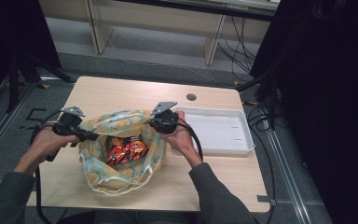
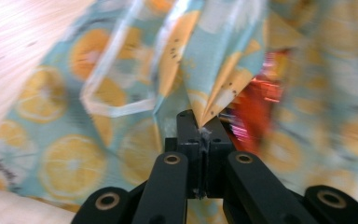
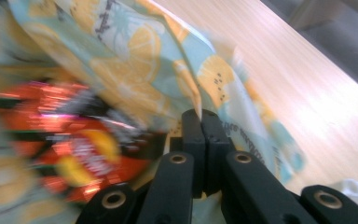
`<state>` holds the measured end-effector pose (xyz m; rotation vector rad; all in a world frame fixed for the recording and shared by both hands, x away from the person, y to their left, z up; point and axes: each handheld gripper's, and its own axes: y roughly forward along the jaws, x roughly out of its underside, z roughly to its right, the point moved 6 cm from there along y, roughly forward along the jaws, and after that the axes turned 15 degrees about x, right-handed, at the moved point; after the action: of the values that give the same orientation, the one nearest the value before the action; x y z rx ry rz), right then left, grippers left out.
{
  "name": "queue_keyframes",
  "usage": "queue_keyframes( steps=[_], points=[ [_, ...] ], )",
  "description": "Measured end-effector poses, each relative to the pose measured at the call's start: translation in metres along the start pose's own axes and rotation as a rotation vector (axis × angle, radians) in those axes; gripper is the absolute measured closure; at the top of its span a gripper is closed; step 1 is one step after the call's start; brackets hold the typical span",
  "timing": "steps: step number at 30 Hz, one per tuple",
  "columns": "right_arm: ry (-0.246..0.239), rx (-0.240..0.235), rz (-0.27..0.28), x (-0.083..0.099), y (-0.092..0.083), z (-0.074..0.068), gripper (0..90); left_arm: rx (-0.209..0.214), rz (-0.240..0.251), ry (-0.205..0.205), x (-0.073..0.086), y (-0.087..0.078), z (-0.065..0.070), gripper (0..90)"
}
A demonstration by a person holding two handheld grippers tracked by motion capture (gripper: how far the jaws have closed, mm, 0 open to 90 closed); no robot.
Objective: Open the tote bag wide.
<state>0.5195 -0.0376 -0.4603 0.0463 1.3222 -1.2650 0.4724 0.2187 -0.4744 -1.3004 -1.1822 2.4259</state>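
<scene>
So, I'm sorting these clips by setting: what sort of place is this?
Probably a lab or recording workspace, not a home: one bare wooden table on grey carpet, loose cables along the floor, and dark tripod stands beside it.

No legible text, labels or signs.

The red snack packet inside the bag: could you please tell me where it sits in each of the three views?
High view: the red snack packet lies centre frame, inside the open bag.
Left gripper view: right of centre, blurred.
Right gripper view: left of centre, blurred.
Shared landmark: the bag's orange-slice print, pinched at the rim by both grippers.
</scene>
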Motion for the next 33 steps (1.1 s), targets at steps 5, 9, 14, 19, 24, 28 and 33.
queue_keyframes(
  steps=[5,9,14,19,24,28,33],
  points=[
    [-0.081,0.028,-0.107,0.022,0.038,-0.011,90.0,-0.057,-0.055,-0.03,0.011,0.026,-0.017,88.2],
    [-0.068,0.019,-0.127,0.025,0.034,-0.009,79.3,-0.081,-0.017,-0.032,0.012,0.024,-0.017,88.5],
    [-0.007,-0.047,-0.041,0.008,-0.015,-0.005,77.3,-0.083,-0.023,-0.035,0.011,0.014,-0.014,88.7],
    [-0.035,-0.14,0.023,0.004,-0.058,-0.022,87.7,-0.086,-0.004,-0.037,0.01,0.012,-0.015,88.7],
    [-0.126,-0.028,-0.203,0.046,-0.028,-0.023,90.0,-0.086,-0.016,-0.041,0.012,0.009,-0.015,88.8],
    [-0.099,-0.023,-0.314,0.078,-0.009,-0.02,90.0,-0.086,-0.006,-0.034,0.014,0.006,-0.02,88.8],
    [-0.16,-0.041,-0.34,0.088,0.004,-0.031,90.0,-0.118,-0.019,-0.037,0.022,0.011,-0.026,88.3]
  ],
)
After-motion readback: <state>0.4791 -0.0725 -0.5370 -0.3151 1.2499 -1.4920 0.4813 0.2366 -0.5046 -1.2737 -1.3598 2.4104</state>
